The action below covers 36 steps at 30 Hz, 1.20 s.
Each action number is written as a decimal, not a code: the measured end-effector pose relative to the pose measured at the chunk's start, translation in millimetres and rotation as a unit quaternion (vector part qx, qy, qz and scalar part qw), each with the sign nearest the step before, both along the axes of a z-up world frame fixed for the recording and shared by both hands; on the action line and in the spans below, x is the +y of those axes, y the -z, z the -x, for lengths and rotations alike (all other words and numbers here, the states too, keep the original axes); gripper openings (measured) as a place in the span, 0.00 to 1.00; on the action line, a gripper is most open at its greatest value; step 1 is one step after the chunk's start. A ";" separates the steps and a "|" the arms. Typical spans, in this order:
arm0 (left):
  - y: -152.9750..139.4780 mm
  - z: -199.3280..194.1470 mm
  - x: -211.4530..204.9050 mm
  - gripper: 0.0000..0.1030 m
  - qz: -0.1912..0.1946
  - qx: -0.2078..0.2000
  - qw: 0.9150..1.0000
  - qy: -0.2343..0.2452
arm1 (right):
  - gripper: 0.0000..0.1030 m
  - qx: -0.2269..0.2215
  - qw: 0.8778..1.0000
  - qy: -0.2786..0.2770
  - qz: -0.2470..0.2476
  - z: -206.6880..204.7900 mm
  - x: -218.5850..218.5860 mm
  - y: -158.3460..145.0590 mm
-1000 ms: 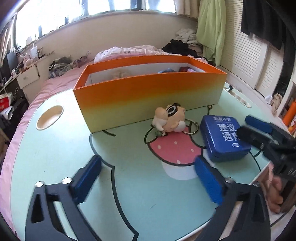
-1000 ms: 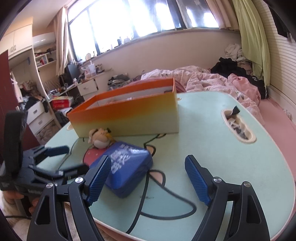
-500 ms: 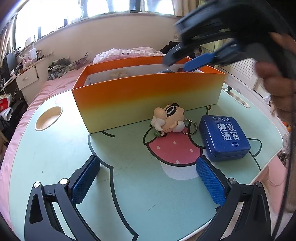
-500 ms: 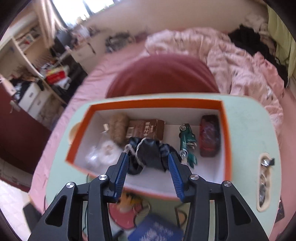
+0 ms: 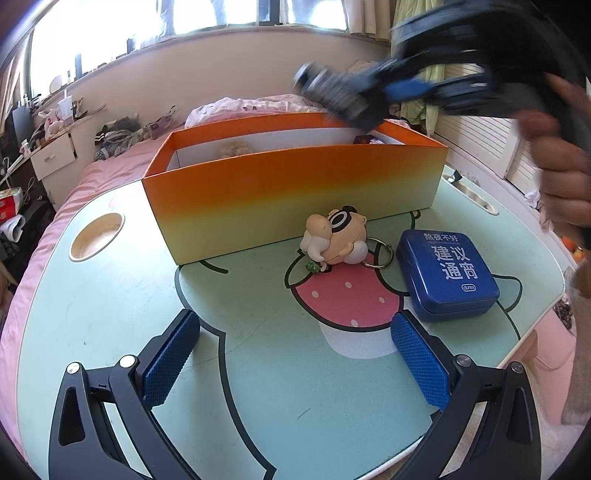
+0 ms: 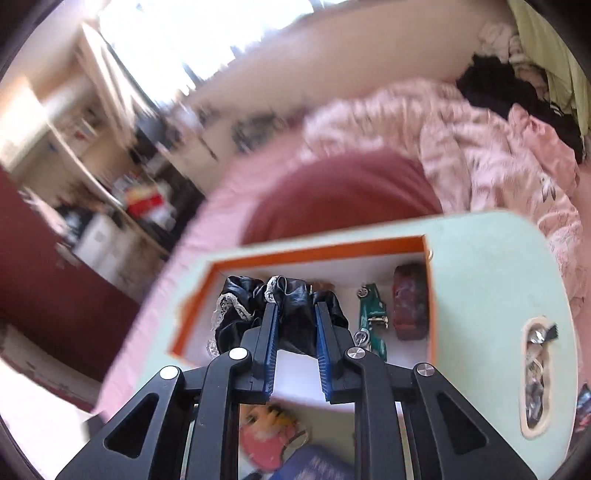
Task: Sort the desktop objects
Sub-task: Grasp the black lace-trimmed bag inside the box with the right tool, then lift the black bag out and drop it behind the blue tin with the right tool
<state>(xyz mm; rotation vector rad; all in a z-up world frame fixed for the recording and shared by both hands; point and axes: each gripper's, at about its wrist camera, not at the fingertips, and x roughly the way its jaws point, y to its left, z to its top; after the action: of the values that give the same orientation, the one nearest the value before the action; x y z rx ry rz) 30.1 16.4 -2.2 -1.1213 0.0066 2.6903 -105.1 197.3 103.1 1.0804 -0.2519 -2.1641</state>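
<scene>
Mint cartoon-printed table (image 5: pixel 110 302) stands on a pink bed (image 5: pixel 96 177).

Bright daylight blows out the windows (image 5: pixel 229 14); right wrist view is motion-blurred, both views bend at the edges.

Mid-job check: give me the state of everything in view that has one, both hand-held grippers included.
left hand-held gripper: open, empty, low over the table
right hand-held gripper: shut on the black fabric item, above the box
orange box: open-topped, upright, holding items
blue tin: lid shut, flat on table
cartoon keychain figure: lying on table beside the tin
green toy car: lying in box
</scene>
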 end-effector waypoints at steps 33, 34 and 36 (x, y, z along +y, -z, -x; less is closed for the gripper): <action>-2.1 0.4 1.8 1.00 0.001 0.000 1.000 0.002 | 1.00 0.189 0.968 -0.073 -0.151 -143.7 26.0 97.4; -2.1 0.6 2.0 1.00 0.001 0.000 1.000 0.002 | 1.00 0.196 0.967 -0.066 -0.151 -143.9 23.8 98.7; -2.2 0.7 2.0 1.00 0.002 0.000 1.000 0.002 | 1.00 0.204 0.966 -0.056 -0.147 -143.7 19.8 99.9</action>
<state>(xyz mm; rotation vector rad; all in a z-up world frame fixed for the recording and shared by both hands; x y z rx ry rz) 29.5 18.4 0.0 -1.1204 0.0134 2.6876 38.5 217.1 3.2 0.7517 0.3183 -2.3055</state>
